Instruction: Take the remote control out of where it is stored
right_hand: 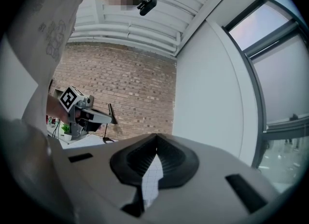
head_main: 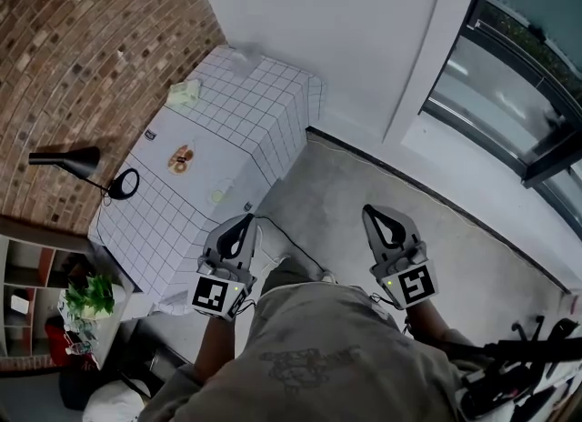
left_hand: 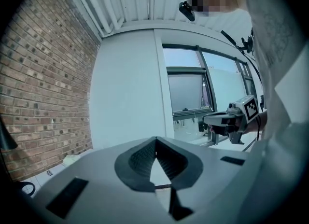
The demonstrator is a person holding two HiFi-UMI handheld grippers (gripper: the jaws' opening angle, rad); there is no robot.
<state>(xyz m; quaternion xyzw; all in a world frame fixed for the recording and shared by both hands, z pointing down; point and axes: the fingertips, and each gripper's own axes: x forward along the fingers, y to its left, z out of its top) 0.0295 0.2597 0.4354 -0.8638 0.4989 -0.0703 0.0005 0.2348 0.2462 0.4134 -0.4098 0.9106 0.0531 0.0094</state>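
Evidently the task is only at the approach. The left gripper (head_main: pixel 242 229) and right gripper (head_main: pixel 380 222) are held level before the person, each with jaws pressed together on nothing. No remote control shows in any view, so I cannot tell where it is stored. Next, probably, search the grid-cloth table (head_main: pixel 227 129) or shelf unit (head_main: pixel 27 293).

The surface (head_main: pixel 245 111) stands in the corner, with the brick wall (head_main: pixel 82 47) on its left and the window (head_main: pixel 518 75) well off to the right. A lamp (head_main: pixel 77 161) stands at its left edge. Nearer, at lower left, a plant (head_main: pixel 89 297) is just beside a shelf (head_main: pixel 27 293).
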